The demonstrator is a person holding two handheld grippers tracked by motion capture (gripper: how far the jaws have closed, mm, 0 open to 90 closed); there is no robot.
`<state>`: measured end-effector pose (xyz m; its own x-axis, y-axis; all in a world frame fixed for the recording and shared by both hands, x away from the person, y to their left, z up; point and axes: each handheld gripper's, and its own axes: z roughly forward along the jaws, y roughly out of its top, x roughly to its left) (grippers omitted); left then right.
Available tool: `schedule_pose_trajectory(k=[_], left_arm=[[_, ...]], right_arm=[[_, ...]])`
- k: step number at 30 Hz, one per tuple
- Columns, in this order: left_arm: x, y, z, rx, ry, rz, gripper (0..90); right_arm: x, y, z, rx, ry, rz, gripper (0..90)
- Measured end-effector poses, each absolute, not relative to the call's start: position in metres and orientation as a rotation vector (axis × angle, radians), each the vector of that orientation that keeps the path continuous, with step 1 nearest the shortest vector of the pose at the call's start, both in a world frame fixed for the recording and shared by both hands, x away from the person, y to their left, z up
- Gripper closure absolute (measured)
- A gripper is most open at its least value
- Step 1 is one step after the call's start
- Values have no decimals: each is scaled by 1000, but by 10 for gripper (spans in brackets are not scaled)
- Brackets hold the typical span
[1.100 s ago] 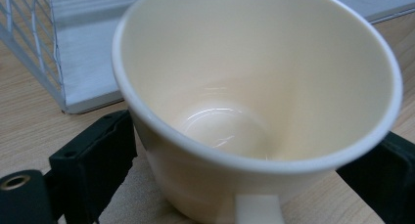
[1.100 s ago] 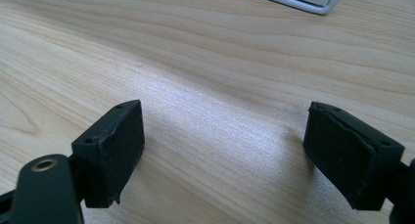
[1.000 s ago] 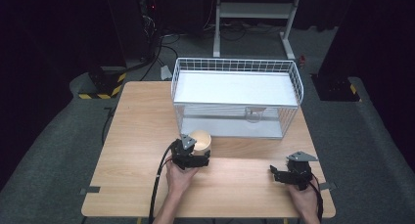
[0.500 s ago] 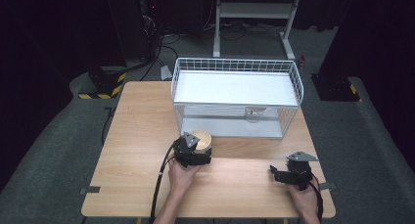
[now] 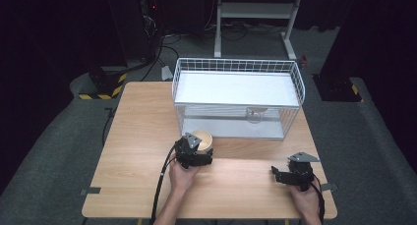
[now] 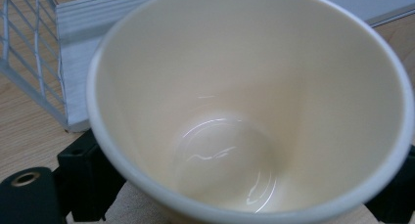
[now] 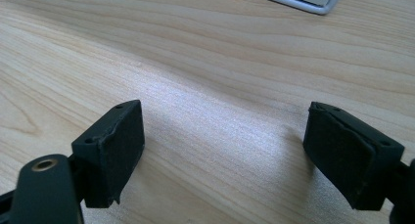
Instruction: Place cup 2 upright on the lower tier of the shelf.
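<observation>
Little has moved since a second ago: the left gripper [image 5: 200, 149] sits at the same spot on the near half of the wooden table [image 5: 137, 131], perhaps a touch nearer the person, and the right gripper [image 5: 280, 175] has stayed near the front right corner. The cream cup [image 5: 202, 140] stands just in front of the white wire basket [image 5: 238, 97], close to the basket's near left corner and apart from it. It is upright, its long axis vertical and its mouth facing up; in the left gripper view the camera looks down into that mouth. The cup [image 6: 249, 111] is pale cream, with a thin rounded rim, smooth glossy walls that narrow toward a round bottom, and curved glints of light on the base; nothing lies inside. Black jaws sit tight at either side of its wall low in that view, so the left tongs are grasping the cup. The right gripper [image 7: 225, 150] is released, its two black pads wide apart over bare wood grain, with nothing between them.
</observation>
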<state>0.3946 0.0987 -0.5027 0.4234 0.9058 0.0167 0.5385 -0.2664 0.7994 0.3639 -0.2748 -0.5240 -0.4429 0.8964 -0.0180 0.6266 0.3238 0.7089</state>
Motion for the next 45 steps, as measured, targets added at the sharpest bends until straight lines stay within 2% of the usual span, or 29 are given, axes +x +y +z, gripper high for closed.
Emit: schedule_pose_trajectory(k=[45], left_arm=[[392,98,-486,1995,1200,637,90]], right_arm=[[364,-275,-524,1351,2182,895,157]])
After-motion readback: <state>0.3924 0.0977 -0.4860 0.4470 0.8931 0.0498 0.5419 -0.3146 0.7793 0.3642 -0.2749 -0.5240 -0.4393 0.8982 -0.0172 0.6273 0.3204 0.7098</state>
